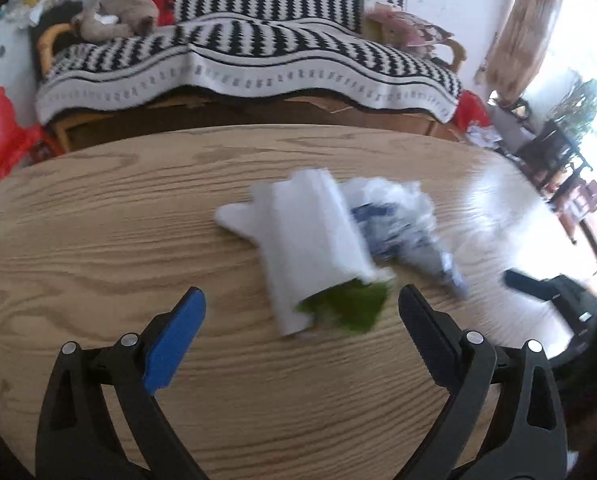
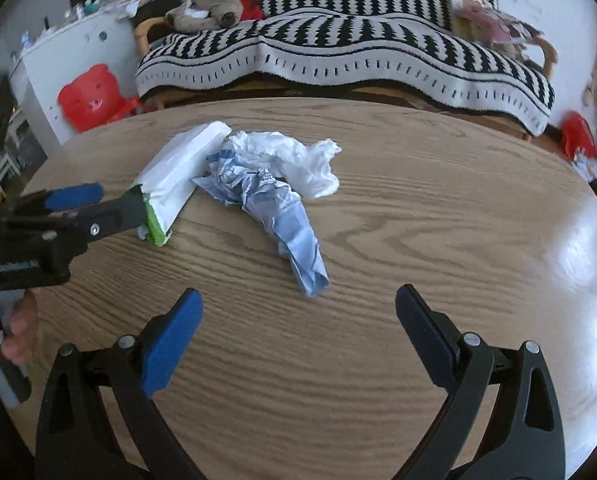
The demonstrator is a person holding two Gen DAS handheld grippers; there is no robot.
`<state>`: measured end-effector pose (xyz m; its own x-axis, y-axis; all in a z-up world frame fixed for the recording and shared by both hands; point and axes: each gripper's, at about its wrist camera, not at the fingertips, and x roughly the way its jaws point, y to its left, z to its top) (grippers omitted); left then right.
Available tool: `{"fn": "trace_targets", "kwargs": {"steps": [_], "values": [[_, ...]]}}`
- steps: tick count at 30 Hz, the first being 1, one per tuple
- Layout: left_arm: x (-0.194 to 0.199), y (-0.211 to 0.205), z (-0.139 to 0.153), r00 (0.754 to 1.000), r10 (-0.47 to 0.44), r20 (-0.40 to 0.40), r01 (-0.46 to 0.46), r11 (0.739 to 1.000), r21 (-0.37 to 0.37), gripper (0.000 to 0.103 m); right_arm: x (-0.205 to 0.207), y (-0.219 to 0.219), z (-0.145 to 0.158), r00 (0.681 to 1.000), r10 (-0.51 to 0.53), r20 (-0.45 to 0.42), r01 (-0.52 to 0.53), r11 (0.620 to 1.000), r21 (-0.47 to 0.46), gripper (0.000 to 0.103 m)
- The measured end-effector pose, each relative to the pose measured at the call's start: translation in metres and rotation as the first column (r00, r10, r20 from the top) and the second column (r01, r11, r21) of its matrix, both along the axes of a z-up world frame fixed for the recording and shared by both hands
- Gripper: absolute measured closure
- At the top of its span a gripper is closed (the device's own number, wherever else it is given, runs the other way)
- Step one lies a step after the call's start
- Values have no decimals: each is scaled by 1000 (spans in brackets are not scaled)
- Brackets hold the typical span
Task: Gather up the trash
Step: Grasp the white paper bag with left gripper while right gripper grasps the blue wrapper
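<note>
The left hand-held gripper [image 1: 301, 300] is spread wide above the table [image 1: 98, 240], its tips flanking the green end of a white packet [image 1: 310, 240]. The right hand-held gripper [image 2: 298, 300] also gapes wide and empty, with a crumpled blue-and-white wrapper [image 2: 282, 216] just ahead and the packet further ahead to its left.

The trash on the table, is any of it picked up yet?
Not yet. All three pieces lie on the wooden table: the white and green packet, the crumpled blue wrapper and the white plastic bag. The left claw is open at the packet's green end, so that looks like the first grab. The right claw is open and empty, near the blue wrapper. No bin is in view.
</note>
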<state>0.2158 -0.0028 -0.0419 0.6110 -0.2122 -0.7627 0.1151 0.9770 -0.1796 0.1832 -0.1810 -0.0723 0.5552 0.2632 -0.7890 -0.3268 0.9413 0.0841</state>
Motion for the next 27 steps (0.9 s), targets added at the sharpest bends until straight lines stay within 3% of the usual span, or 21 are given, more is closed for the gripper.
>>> {"fn": "trace_targets", "kwargs": {"steps": [6, 9, 10, 11, 12, 14, 17, 23, 27], "values": [[19, -11, -14, 999, 33, -13, -33, 998, 58, 9, 18, 13, -11, 999, 34, 2, -34, 999, 8, 25], [23, -5, -20, 998, 61, -22, -60, 997, 42, 10, 27, 19, -13, 999, 34, 21, -34, 999, -18, 40], [24, -4, -20, 998, 62, -19, -61, 998, 33, 11, 28, 20, -12, 999, 40, 27, -40, 999, -15, 56], [23, -3, -20, 998, 55, -12, -54, 998, 28, 19, 28, 20, -12, 999, 42, 30, -42, 999, -10, 76], [23, -3, -19, 999, 37, -6, -37, 999, 30, 35, 28, 19, -11, 999, 44, 27, -43, 999, -5, 82], [22, -4, -19, 1000, 14, -9, -14, 999, 41, 58, 26, 17, -10, 998, 59, 1, -59, 998, 24, 82], [14, -1, -11, 1000, -9, -6, 9, 999, 52, 71, 16, 14, -3, 998, 64, 13, -65, 997, 35, 83], [-16, 16, 22, 998, -40, 56, 37, 998, 52, 76, -11, -4, 25, 998, 37, 49, -41, 996, 84, 83], [-38, 38, 42, 997, -27, 66, 29, 999, -19, 76, -29, -24, 40, 999, -2, 45, -3, 992, 126, 83]]}}
